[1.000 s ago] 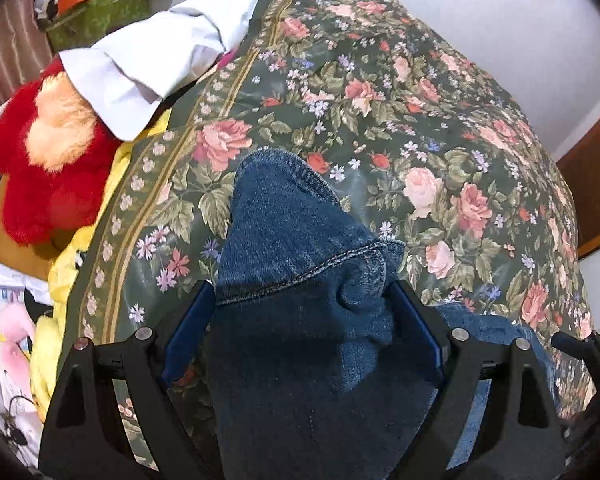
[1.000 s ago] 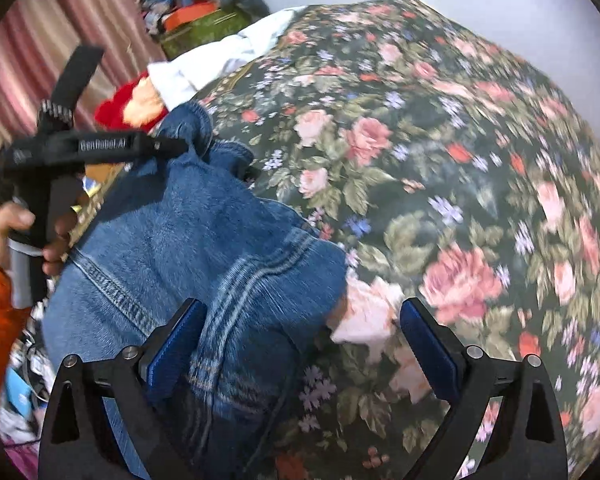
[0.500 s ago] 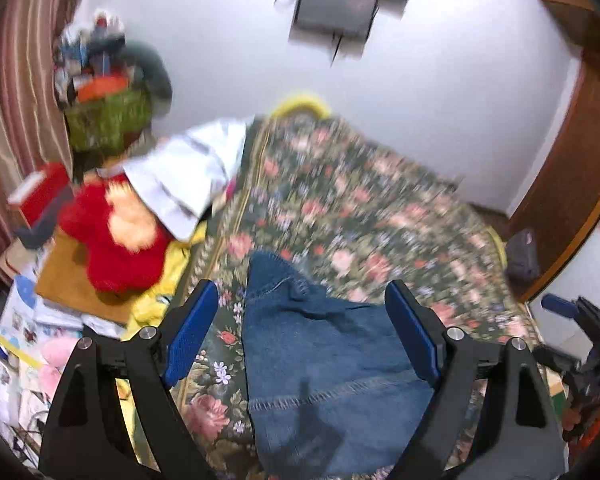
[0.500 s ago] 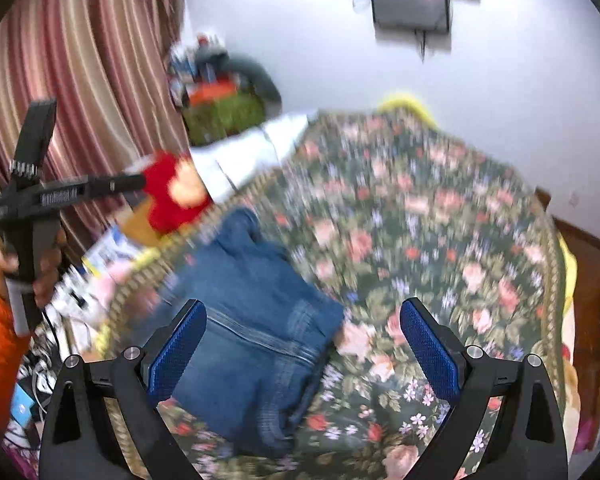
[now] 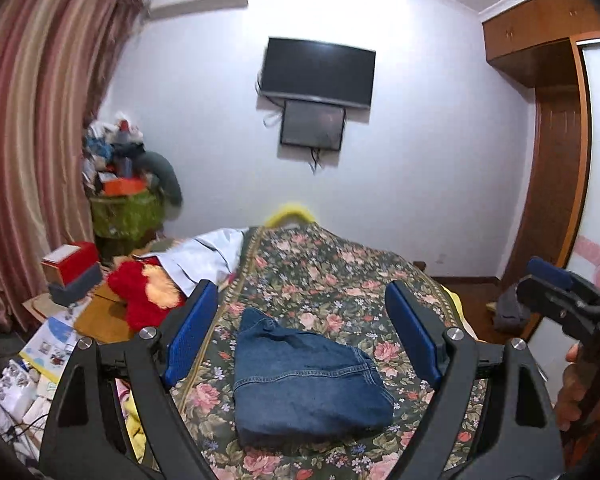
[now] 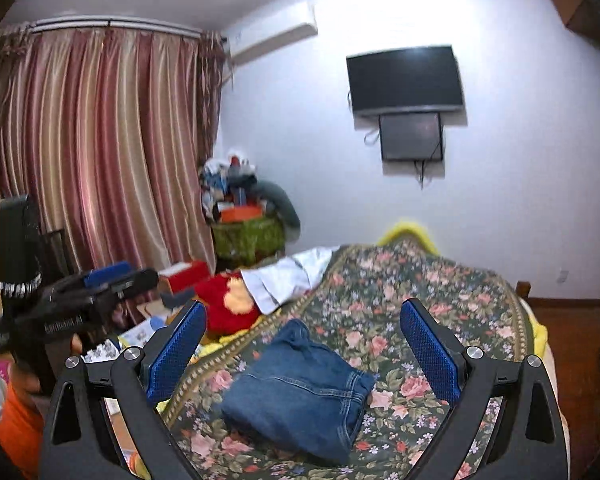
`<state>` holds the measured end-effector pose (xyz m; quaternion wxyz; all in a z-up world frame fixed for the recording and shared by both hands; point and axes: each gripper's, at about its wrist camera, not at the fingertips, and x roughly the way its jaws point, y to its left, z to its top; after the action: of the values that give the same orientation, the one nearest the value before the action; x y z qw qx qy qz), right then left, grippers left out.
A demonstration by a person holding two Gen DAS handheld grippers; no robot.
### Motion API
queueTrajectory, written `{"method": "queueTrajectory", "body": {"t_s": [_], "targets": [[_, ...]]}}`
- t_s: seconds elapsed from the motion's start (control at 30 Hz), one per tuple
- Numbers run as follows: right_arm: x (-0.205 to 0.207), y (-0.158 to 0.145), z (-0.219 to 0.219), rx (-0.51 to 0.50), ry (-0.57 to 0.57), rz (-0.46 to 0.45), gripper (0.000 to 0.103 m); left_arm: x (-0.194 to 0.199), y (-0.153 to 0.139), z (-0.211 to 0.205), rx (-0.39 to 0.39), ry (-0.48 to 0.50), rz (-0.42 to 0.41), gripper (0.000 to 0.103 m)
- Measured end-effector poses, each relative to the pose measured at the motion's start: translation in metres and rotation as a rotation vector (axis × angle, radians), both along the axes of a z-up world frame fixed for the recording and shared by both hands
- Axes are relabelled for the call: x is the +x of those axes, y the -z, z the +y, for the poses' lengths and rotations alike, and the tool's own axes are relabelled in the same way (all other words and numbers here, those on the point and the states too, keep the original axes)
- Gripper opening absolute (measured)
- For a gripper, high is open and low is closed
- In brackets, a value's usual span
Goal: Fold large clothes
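A folded blue denim garment [image 5: 304,380] lies on the floral bedspread [image 5: 340,280] near the bed's front edge; it also shows in the right wrist view [image 6: 300,396]. My left gripper [image 5: 300,336] is open and empty, held well above and behind the denim. My right gripper [image 6: 304,348] is open and empty, also raised away from the denim. The right gripper shows at the right edge of the left wrist view [image 5: 560,296]. The left gripper shows at the left of the right wrist view [image 6: 80,300].
A red plush toy [image 5: 144,292] and a white cloth [image 5: 208,256] lie at the bed's left side. Boxes and papers [image 5: 60,320] cover the floor on the left. A green basket [image 5: 124,212] piled with things stands by the curtain. A wooden wardrobe [image 5: 556,160] stands on the right.
Both grippers have pulled up and back from the denim, from close over it to a high view of the whole room. The denim stays folded on the bed.
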<state>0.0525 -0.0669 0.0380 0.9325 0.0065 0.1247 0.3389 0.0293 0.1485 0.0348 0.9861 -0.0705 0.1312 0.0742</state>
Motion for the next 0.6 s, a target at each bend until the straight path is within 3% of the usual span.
{"method": "queueTrajectory", "body": {"t_s": [0.23,0.6], "targets": [[-0.038,0.008,-0.001,-0.013,0.076,-0.011,0.103,-0.03,0.012,-0.02,0.011,-0.066,-0.015,0.087],[-0.039,0.026,0.003,-0.056,0.107,0.037,0.103,-0.036,0.02,-0.028,0.01,-0.059,-0.013,0.091]]}}
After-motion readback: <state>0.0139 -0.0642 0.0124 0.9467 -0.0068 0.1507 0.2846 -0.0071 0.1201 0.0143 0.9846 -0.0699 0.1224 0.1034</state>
